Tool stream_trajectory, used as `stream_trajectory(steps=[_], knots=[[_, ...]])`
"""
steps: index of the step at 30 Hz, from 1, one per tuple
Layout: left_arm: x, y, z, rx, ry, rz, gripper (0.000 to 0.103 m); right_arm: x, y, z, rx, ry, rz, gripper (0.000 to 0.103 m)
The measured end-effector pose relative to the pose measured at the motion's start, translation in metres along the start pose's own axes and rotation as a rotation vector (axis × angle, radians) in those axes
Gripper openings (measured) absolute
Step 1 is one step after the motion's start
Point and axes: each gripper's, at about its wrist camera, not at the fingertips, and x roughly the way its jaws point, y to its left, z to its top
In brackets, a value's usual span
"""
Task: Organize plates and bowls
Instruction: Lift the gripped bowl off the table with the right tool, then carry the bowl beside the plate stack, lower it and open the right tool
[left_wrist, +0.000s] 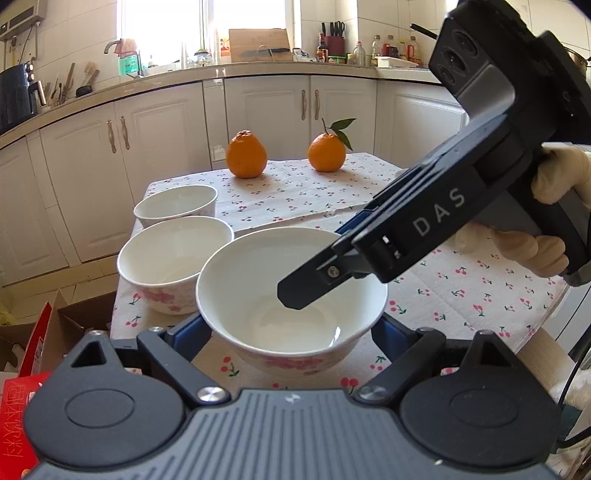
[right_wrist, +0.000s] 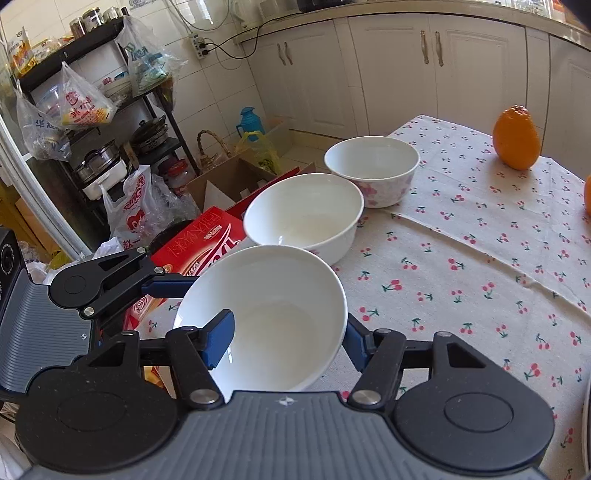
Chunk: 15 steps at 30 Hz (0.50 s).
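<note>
The far bowl (left_wrist: 175, 201) and the middle bowl (left_wrist: 173, 258) stand in a row along the left edge of the table (left_wrist: 461, 295), almost touching, both empty and upright. Just right of them is the near bowl (left_wrist: 258, 280), the one being handled. The left gripper (left_wrist: 288, 328) straddles it with its jaws set wide, and the blue pads seem to bear on its two outer sides. From the right, the right gripper (right_wrist: 288, 341) reaches in with its jaws drawn nearly together. One finger dips inside the bowl and the other sits outside, pinching the wall at the rim. In the right wrist view the bowl looks tipped, so it is probably just off the cloth.

The step in hand appears to be carrying this bowl to nest it. The next move calls for centring it over the middle bowl, levelling it, and lowering it before either grip loosens.
</note>
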Motion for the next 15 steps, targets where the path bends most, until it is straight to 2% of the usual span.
stream_trajectory(steps=[15], knots=[[0.033, -0.036, 0.02, 0.059, 0.001, -0.115, 0.093, -0.039, -0.036, -0.028, 0.078, -0.024, -0.107, 0.069]])
